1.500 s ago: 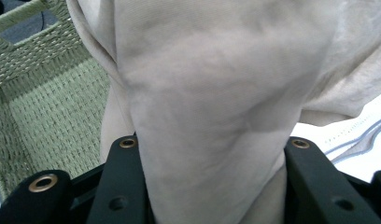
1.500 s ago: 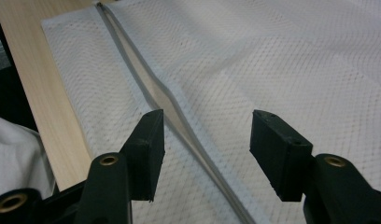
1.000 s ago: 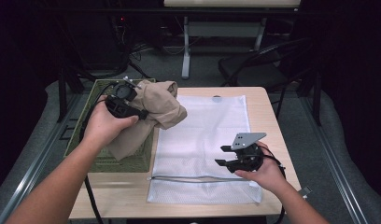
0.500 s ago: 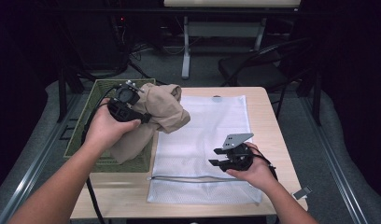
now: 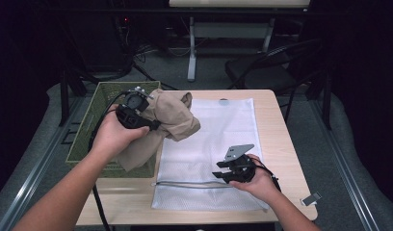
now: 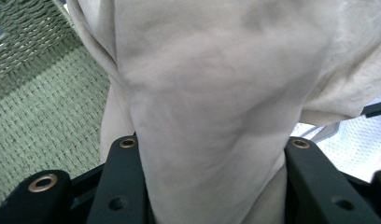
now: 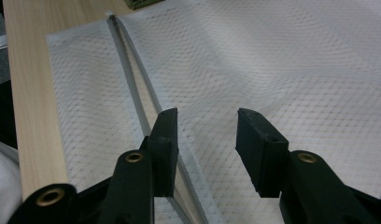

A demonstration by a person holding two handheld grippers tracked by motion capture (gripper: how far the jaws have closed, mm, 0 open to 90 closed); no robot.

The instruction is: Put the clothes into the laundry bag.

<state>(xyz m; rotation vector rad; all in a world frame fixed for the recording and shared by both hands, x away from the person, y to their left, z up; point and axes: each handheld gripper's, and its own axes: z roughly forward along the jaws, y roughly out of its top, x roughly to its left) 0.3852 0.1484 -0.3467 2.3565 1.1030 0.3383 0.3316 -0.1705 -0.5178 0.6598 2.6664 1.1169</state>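
My left gripper [image 5: 149, 122] is shut on a beige garment [image 5: 170, 120], held up above the right side of the green woven basket [image 5: 96, 113]. The cloth [image 6: 212, 93] bulges between the jaws in the left gripper view and hangs down toward the basket [image 6: 34, 112]. A white mesh laundry bag [image 5: 218, 139] lies flat on the table. My right gripper [image 5: 224, 172] hovers open just over the bag's grey zipper [image 5: 185, 184] near the front edge. In the right gripper view the jaws [image 7: 205, 140] stand apart above the mesh bag [image 7: 291, 70], beside the zipper [image 7: 132, 84].
The light wooden table [image 5: 276, 130] has bare strips to the right and front of the bag. A small white tag [image 5: 311, 198] lies at its front right corner. A black chair [image 5: 267, 67] and a table frame [image 5: 192, 43] stand behind.
The left gripper has carried the garment slightly right, toward the bag. The right gripper has moved left and down along the bag toward the zipper.
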